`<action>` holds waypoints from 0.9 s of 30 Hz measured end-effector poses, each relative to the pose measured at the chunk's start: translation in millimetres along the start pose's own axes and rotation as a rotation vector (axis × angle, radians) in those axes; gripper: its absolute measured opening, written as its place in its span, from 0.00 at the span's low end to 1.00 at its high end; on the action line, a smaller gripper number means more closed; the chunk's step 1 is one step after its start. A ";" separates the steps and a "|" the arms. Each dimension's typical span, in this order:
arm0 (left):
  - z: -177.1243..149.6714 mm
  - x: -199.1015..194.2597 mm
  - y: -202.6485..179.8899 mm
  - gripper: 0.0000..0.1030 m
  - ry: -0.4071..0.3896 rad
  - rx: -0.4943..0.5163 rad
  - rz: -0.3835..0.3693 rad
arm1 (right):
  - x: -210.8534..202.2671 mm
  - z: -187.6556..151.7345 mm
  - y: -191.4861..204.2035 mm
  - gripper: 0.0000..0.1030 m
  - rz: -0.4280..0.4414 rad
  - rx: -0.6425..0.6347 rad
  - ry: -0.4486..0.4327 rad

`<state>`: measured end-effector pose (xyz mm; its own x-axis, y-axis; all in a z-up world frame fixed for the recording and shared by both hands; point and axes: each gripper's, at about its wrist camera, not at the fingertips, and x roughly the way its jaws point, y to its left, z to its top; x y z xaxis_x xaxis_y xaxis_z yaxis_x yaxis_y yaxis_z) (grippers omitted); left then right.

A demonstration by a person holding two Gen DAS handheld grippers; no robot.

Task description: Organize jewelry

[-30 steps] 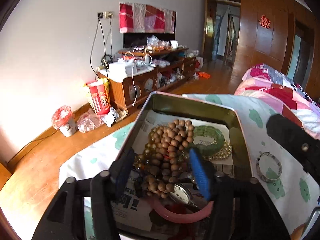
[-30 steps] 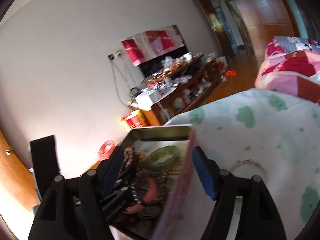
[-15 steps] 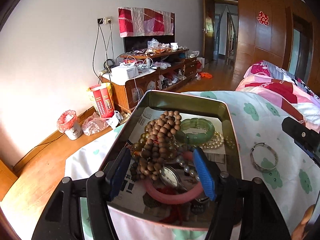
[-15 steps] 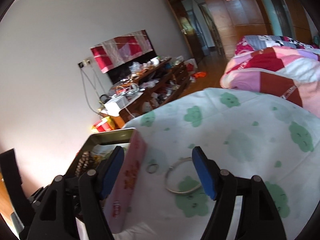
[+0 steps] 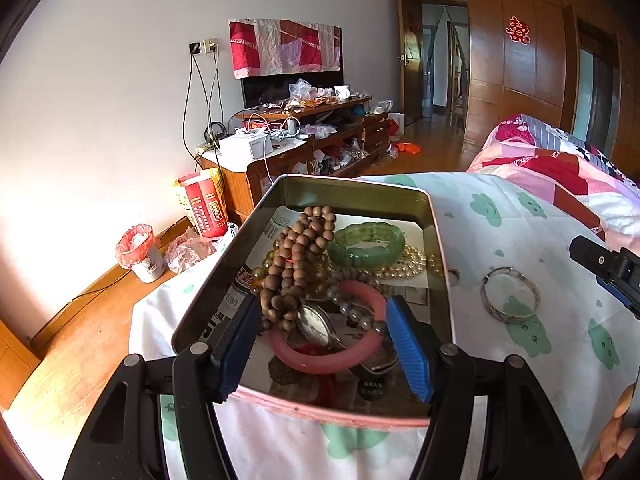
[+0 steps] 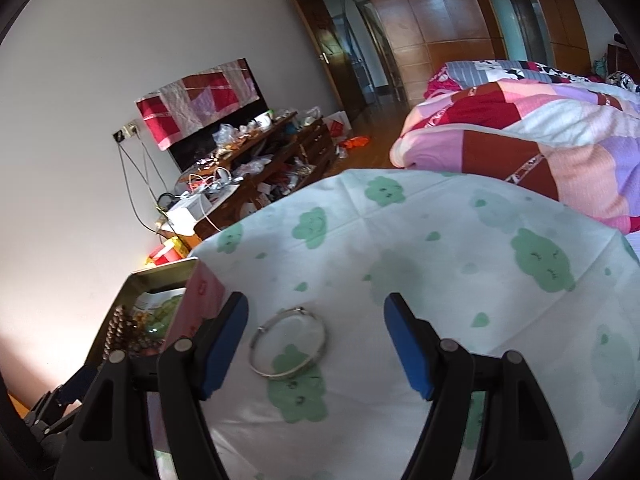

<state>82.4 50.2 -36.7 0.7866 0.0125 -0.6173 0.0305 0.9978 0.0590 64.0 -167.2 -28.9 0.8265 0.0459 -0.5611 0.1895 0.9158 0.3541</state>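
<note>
On the cloud-print tabletop (image 6: 400, 240): jewelry tin (image 5: 436, 248) and loose silver bangle (image 6: 289, 342).
Only the left view sees inside the tin: wooden beads (image 5: 298, 256), green bangle (image 5: 366, 244), pearls, pink bangle, watch. Left tongs (image 5: 320, 344) and right tongs (image 6: 316, 344) both gape wide, empty.

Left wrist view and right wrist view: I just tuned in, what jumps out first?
The open tin on the cloud-print cloth, heaped with jewelry: brown wooden beads, a green bangle behind them and a pink bangle nearest the left gripper. To the tin's right, a silver bangle lies alone on the cloth, just ahead of the open right gripper.
</note>
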 end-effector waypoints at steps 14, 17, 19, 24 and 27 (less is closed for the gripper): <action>-11.4 -17.5 -12.6 0.63 -0.009 -0.004 -0.090 | 4.0 -0.5 -26.7 0.72 -0.100 0.001 0.065; -12.5 -20.0 -13.8 0.63 -0.005 -0.002 -0.102 | 11.5 -3.1 -24.6 0.72 -0.079 -0.006 0.110; -13.0 -21.5 -15.5 0.63 -0.008 0.004 -0.117 | 17.2 -6.3 -18.9 0.72 -0.049 -0.020 0.143; -11.4 -25.4 -16.6 0.63 -0.033 0.023 -0.129 | 35.3 -11.8 8.2 0.72 -0.010 -0.137 0.229; -8.2 -24.6 -14.3 0.63 -0.034 0.031 -0.115 | 47.8 -16.4 26.9 0.83 -0.008 -0.239 0.278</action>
<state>57.6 36.1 -28.8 0.7974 -0.1044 -0.5944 0.1403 0.9900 0.0144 99.9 -133.8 -58.4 0.6434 0.1155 -0.7568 0.0386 0.9824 0.1828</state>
